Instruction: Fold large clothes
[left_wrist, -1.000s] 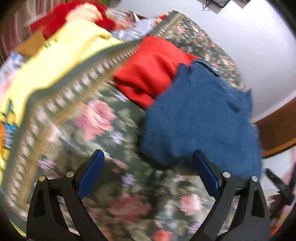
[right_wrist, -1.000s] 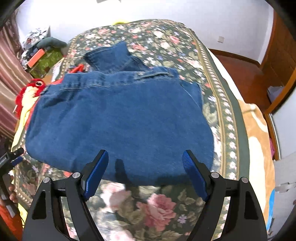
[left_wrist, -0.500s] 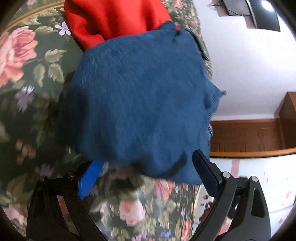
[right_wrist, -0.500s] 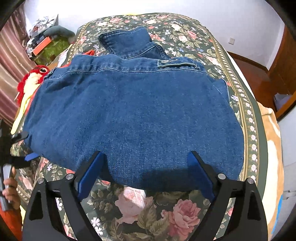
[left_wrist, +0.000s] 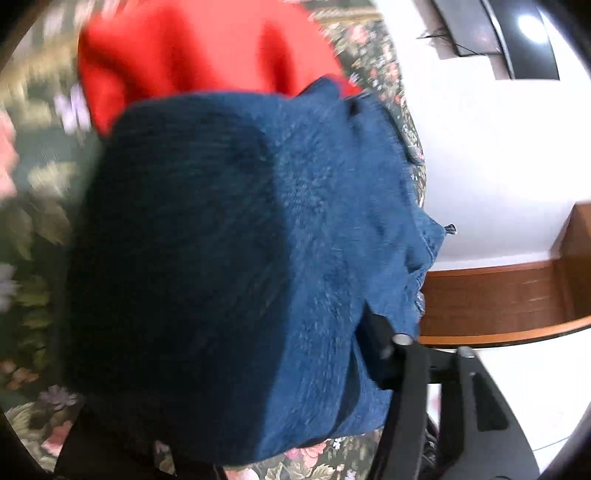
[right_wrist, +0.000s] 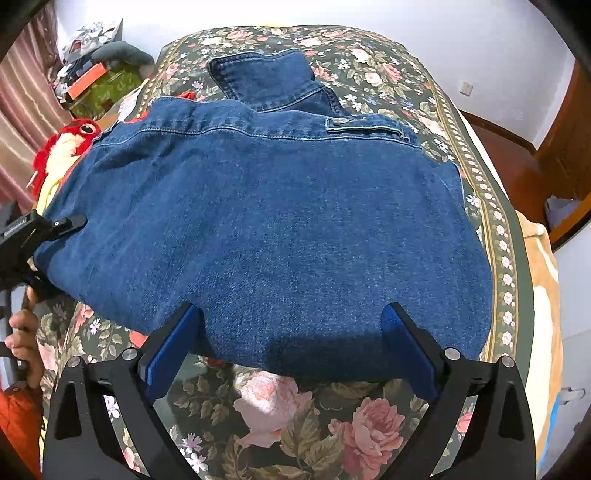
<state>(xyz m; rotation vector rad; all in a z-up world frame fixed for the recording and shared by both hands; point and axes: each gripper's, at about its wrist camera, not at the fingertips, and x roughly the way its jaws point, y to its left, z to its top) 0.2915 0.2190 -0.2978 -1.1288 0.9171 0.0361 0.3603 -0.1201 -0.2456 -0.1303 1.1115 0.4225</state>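
Denim jacket (right_wrist: 266, 221), one, dark blue, lies partly folded on the floral bedspread (right_wrist: 332, 417), collar (right_wrist: 266, 79) at the far side, one buttoned tab (right_wrist: 364, 123) near its far right corner. One red garment (left_wrist: 192, 55) sits beyond the jacket, partly under its far-left edge; in the right wrist view only a sliver of it shows. One red and cream plush toy (right_wrist: 68, 142) off the jacket's left side, at the bed edge.

Right gripper (right_wrist: 291, 350): spread wide, nothing between the blue pads (right_wrist: 168, 354). Jacket's near hem lies just ahead of and between the fingertips; the tips reach the hem, contact unclear.

Left gripper (right_wrist: 35, 242): at the jacket's left edge, seen from the right wrist as a black body against the denim, held by a hand (right_wrist: 22, 343). In its own view the jacket (left_wrist: 240, 258) fills the frame, blurred, draped over where the fingers are; only the right black finger arm (left_wrist: 410, 387) shows, left one hidden by cloth. Cannot tell whether it is clamped on the denim.

Wooden furniture (left_wrist: 498, 299) stands past the jacket's right side.
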